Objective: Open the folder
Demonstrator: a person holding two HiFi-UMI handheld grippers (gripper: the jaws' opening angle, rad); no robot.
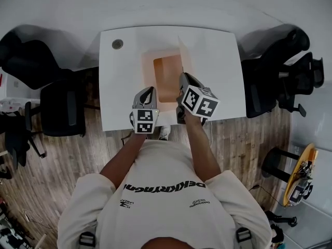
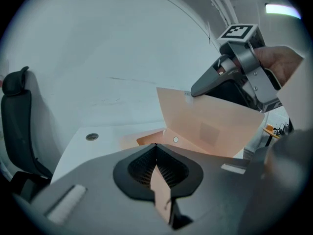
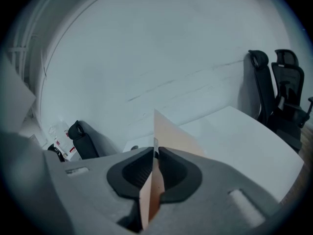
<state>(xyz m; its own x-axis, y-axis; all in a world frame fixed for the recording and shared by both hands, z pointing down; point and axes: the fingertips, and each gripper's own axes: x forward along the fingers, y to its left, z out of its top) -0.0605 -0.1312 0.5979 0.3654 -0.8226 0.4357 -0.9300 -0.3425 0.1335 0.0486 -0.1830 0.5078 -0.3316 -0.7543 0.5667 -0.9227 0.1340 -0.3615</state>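
An orange folder [image 1: 167, 77] lies on the white table [image 1: 218, 87], its cover [image 1: 184, 53] raised on edge. My right gripper [image 1: 184, 78] is shut on the near edge of that cover. In the right gripper view the cover [image 3: 172, 131] runs edge-on between the jaws of the right gripper [image 3: 156, 153]. My left gripper [image 1: 148, 91] is shut on a thin orange leaf at the folder's near left edge, seen between the jaws of the left gripper [image 2: 156, 148]. The left gripper view shows the lifted cover [image 2: 210, 126] pinched by the right gripper [image 2: 195, 91] and a small snap button [image 2: 175, 139] inside.
A round cable hole [image 1: 118, 44] sits in the table's far left corner. Black office chairs stand to the left [image 1: 62, 108] and right [image 1: 280, 82] of the table. A white wall lies behind it. The person stands at the near edge.
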